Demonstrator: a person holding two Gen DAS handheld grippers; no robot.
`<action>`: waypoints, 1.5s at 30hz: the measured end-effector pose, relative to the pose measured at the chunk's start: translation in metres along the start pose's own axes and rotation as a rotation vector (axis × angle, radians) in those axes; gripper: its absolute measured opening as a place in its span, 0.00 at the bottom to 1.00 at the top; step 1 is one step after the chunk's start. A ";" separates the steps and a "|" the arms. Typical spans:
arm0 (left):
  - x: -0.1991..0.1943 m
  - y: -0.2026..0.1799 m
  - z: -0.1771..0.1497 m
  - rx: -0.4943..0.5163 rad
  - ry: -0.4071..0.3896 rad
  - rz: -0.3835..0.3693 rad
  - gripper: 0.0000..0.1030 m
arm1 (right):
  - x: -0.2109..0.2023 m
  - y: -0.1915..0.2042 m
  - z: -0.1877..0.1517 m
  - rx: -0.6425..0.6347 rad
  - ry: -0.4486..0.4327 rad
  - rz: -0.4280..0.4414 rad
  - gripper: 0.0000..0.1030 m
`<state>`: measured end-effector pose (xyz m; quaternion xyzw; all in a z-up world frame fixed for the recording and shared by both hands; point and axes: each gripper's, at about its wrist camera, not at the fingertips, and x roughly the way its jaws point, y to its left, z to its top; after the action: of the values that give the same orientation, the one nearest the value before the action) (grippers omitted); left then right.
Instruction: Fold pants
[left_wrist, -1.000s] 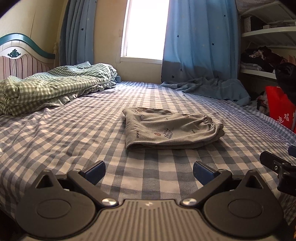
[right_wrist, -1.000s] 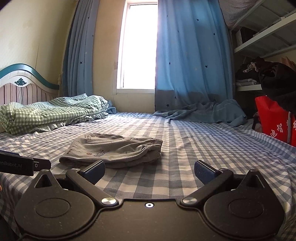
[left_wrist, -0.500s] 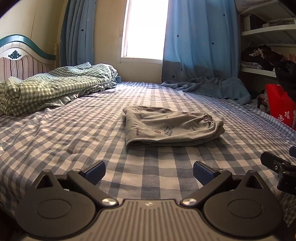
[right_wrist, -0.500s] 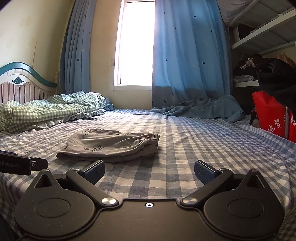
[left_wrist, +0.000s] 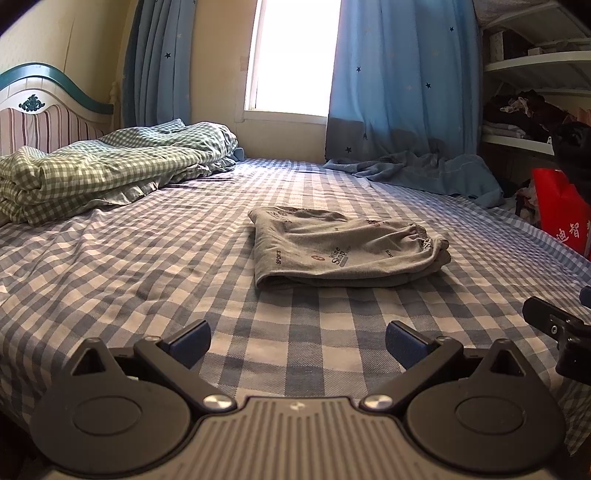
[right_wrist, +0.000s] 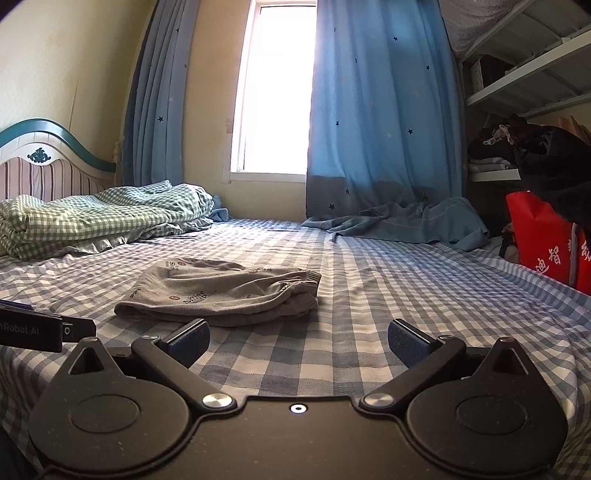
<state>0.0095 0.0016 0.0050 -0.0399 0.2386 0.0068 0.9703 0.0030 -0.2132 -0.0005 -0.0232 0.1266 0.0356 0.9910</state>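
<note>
A bedroom seen from just above a bed (left_wrist: 110, 258) covered in a blue and white checked sheet. At the far left stands a striped headboard (left_wrist: 44, 122) with a teal top edge, and beside it lies a bunched green checked quilt (left_wrist: 103, 162). In the middle of the bed, the grey pants (left_wrist: 343, 251) lie folded into a compact stack, waistband to the right, flat on the sheet. Behind them a bright window (left_wrist: 295, 55) sits between blue star-print curtains (left_wrist: 402, 81), and a blue cloth (left_wrist: 424, 170) is heaped at the far right of the bed. Further right are shelves (left_wrist: 535, 66) of clothes and a red bag (left_wrist: 561, 214). Near the camera, the left tongs (left_wrist: 297, 341) are spread wide, holding nothing, short of the pants. The right tongs (right_wrist: 298, 341) are likewise spread wide and empty, with the pants just beyond their left finger.
</note>
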 end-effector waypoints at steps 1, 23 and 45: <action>0.000 0.000 0.000 -0.001 0.001 0.001 1.00 | 0.000 0.000 0.000 0.002 0.000 -0.001 0.99; 0.000 0.001 -0.001 0.001 0.003 0.004 1.00 | -0.004 0.000 -0.003 0.012 0.009 -0.012 0.99; 0.000 0.004 -0.002 0.002 0.008 0.008 1.00 | -0.004 0.000 -0.003 0.010 0.011 -0.009 0.99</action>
<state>0.0082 0.0056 0.0030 -0.0378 0.2425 0.0102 0.9694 -0.0017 -0.2134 -0.0024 -0.0189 0.1321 0.0304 0.9906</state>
